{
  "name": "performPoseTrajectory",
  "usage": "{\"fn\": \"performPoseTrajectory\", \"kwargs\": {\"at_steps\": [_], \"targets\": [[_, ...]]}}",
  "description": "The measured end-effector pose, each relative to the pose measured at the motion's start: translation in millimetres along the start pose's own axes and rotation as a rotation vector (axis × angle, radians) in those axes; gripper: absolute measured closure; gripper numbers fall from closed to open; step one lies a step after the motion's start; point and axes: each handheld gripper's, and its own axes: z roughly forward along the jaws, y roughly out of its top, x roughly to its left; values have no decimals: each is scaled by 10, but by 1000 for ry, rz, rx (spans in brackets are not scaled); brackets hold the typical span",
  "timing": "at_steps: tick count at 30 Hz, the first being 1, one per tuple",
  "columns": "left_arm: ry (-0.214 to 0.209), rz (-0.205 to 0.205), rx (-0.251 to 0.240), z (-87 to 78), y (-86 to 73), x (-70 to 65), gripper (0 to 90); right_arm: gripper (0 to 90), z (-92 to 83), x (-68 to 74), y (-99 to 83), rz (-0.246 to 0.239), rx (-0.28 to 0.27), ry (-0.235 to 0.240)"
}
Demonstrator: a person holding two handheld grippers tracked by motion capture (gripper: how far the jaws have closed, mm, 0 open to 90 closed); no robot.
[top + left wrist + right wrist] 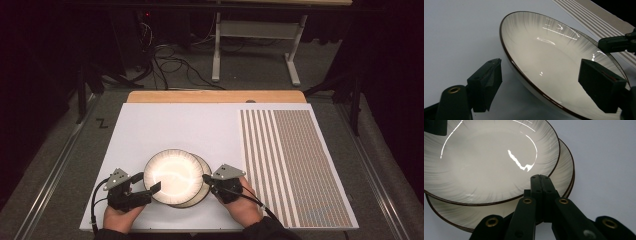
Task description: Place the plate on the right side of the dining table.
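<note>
High view: two round, glossy plates lie stacked on the white sheet (165,130) that covers the desk (215,96), the top plate (173,176) shifted left so the lower plate (205,192) shows a crescent to its right. Both are shallow, cream glazed, with fine grey streaks running to a thin dark rim, and hold nothing. Left of the top plate, the left gripper (148,183) has its jaws wide apart astride that plate's rim, pads not touching. Right of the stack, the right gripper (206,178) has its jaws pressed together over the lower plate's edge. A striped mat (295,165) lies further right.
</note>
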Motion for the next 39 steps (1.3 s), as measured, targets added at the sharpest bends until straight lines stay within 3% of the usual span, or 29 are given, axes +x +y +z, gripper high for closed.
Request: {"fn": "performPoseTrajectory", "kwargs": {"at_steps": [6,22,31,36,39], "targets": [[-8,-23,-8,-13,-4,11,221,900,9,14,2,0,-3,2],[-20,-33,-8,-8,-6,17,243,900,14,27,8,11,-1,1],[-16,-54,-6,-7,-9,33,256,900,50,82,10,-6,11,14],[-10,-84,10,36,-8,38,302,900,70,85,14,-12,5,21],[-8,-79,30,74,-4,32,335,900,77,86,22,-5,13,20]]}}
